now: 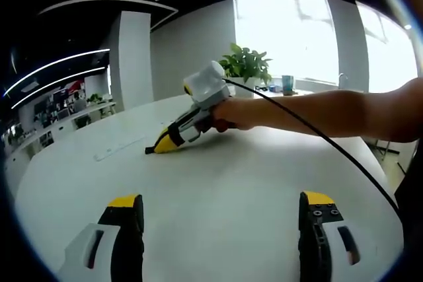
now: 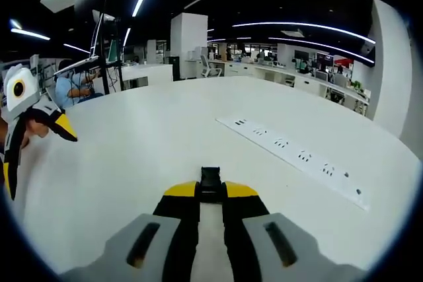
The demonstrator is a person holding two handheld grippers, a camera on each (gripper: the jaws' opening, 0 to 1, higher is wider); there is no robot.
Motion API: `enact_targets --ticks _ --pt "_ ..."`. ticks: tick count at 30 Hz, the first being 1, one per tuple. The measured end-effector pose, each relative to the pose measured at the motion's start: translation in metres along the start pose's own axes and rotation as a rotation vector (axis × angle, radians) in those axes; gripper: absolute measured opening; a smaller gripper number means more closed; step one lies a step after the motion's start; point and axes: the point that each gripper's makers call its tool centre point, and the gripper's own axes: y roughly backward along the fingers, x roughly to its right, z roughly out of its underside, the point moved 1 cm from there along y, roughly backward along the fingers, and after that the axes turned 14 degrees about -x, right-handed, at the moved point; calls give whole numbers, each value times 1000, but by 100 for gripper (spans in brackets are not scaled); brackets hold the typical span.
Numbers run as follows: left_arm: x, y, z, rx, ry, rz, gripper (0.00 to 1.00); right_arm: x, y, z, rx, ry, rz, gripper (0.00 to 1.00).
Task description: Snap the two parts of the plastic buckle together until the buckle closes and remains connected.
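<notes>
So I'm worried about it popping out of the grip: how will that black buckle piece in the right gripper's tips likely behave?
The buckle piece looks like small moulded plastic, so probably stiff and light. Only its near end sits between the right gripper tips, so it may pivot or slip if pushed. The white table looks smooth; dropped, it could skid.

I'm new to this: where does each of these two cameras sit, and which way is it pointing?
Left gripper view: rides the left hand-held gripper, jaws wide open, looking across the white table toward the window, the person's forearm and the right hand-held gripper.
Right gripper view: rides the right hand-held gripper, shut on a black buckle part, facing the power strip.
Shared: the table, each other's gripper.
</notes>
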Motion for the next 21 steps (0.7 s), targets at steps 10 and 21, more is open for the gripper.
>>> enact_targets --ticks 10,21 --pt "-1 0 0 2 -2 -4 99 -2 1 0 -4 2 1 12" --pt "-1 0 1 -1 -5 -6 99 -7 2 0 4 3 -27 12"
